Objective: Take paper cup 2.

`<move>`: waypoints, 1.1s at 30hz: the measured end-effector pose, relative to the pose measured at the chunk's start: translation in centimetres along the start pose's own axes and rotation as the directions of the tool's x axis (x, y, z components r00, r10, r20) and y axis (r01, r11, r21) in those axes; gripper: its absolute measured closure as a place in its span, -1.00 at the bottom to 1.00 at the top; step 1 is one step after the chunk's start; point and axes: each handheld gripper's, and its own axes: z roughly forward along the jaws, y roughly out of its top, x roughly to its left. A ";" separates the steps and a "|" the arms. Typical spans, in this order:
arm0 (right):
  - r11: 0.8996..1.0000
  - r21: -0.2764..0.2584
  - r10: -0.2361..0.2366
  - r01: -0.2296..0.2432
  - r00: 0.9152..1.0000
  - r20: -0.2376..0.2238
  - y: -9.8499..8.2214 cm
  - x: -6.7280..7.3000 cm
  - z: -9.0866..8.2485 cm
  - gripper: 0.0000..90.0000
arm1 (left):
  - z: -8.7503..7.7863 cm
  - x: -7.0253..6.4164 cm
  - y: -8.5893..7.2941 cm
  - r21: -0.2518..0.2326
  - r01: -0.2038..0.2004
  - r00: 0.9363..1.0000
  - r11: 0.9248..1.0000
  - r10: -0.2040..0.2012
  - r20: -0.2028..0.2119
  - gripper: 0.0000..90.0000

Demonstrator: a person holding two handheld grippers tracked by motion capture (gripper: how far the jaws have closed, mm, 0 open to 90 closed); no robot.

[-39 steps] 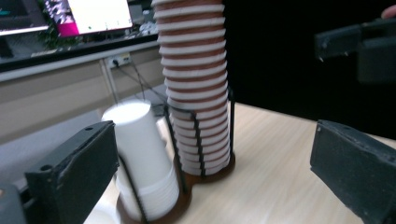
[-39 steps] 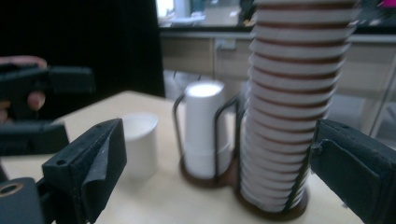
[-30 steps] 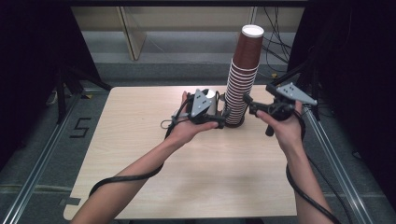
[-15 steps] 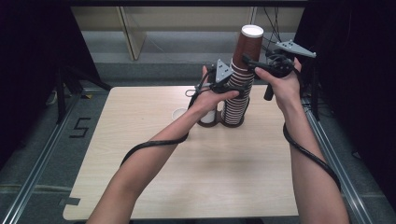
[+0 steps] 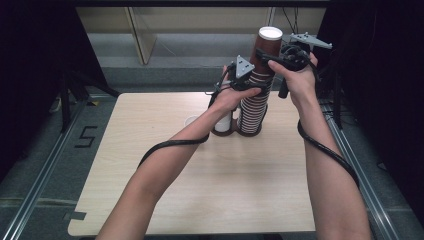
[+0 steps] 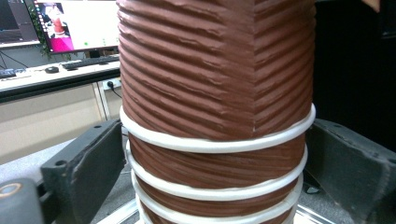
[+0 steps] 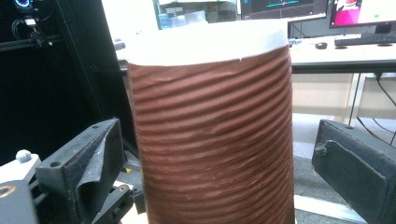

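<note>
Near the table's (image 5: 150, 200) far edge stands a cup stack (image 5: 255, 107). The left gripper (image 5: 243, 80), jaws just closing, brackets its middle, pads touching the rims. The right gripper (image 5: 272, 56) straddles the top cup (image 5: 267, 45), jaws spread, not touching.

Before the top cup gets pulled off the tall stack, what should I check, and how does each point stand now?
1. Right tongs straddle the top cup: ok.
2. Right pads pressing it: not ok, gaps either side.
3. Left tongs straddle the cup stack lower down: ok.
4. Left grip firm: cannot tell; its jaws have just been closing.
5. Stack upright on the table: ok.
</note>
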 end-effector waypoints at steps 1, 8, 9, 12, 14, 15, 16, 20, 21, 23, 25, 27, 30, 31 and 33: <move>1.000 0.004 -0.001 0.001 1.000 -0.002 -0.1 0.0 0.1 -0.92 | 0.0 0.0 0.0 0.003 -0.008 1.000 1.000 0.008 0.001 -0.87; 1.000 0.018 0.014 -0.014 1.000 0.006 -0.6 -0.3 1.0 -0.83 | 0.0 0.2 -0.1 0.002 0.003 1.000 1.000 -0.003 0.013 -0.87; 1.000 0.017 0.017 -0.018 1.000 0.006 -0.6 -0.2 1.0 -0.81 | 0.0 0.2 -0.1 0.000 0.004 1.000 1.000 -0.004 0.015 -0.87; 1.000 0.013 0.012 -0.012 1.000 0.008 -0.8 -0.2 1.3 -0.74 | 0.0 0.3 -0.1 -0.001 0.004 1.000 1.000 -0.004 0.019 -0.86; 1.000 0.019 0.021 -0.021 1.000 0.004 -0.9 -0.1 1.6 -0.73 | 0.0 0.3 -0.1 0.000 0.003 1.000 1.000 -0.003 0.019 -0.86; 1.000 0.017 0.015 -0.016 1.000 0.010 -1.0 -0.1 1.7 -0.73 | -0.1 0.3 -0.1 0.000 0.002 1.000 1.000 -0.002 0.018 -0.86; 1.000 0.015 0.018 -0.018 1.000 0.010 -1.1 0.0 1.7 -0.73 | -0.1 0.3 0.0 0.001 0.003 1.000 1.000 -0.003 0.018 -0.86; 1.000 0.019 0.010 -0.011 1.000 0.020 -1.0 0.2 1.6 -0.69 | -0.1 0.2 0.0 0.000 0.002 1.000 1.000 -0.002 0.017 -0.85; 1.000 0.018 0.003 -0.004 1.000 0.022 -0.9 0.2 1.6 -0.68 | -0.1 0.2 0.0 0.000 0.002 1.000 1.000 -0.002 0.017 -0.85; 1.000 0.005 -0.004 0.004 1.000 0.023 -0.7 0.2 1.5 -0.67 | -0.1 0.2 0.0 0.000 0.002 1.000 1.000 -0.002 0.015 -0.85; 1.000 -0.020 0.010 -0.010 1.000 0.025 -0.3 0.2 1.2 -0.66 | -0.1 0.2 0.0 0.000 -0.001 1.000 1.000 0.001 0.014 -0.85; 0.999 -0.041 0.017 -0.016 1.000 0.025 0.2 0.3 1.0 -0.65 | -0.1 0.1 0.0 0.003 -0.001 1.000 1.000 0.001 0.013 -0.85; 0.999 -0.045 0.010 -0.009 1.000 0.025 0.6 0.3 0.8 -0.65 | -0.1 0.1 0.0 0.003 -0.001 1.000 1.000 0.000 0.014 -0.85; 0.998 -0.058 0.019 -0.017 0.999 0.027 0.7 0.3 0.8 -0.64 | -0.1 0.1 0.0 0.002 0.000 1.000 1.000 0.000 0.013 -0.85; 0.996 -0.080 0.031 -0.029 0.999 0.023 1.0 0.4 0.6 -0.64 | -0.1 0.1 0.0 0.002 0.002 1.000 1.000 -0.002 0.013 -0.85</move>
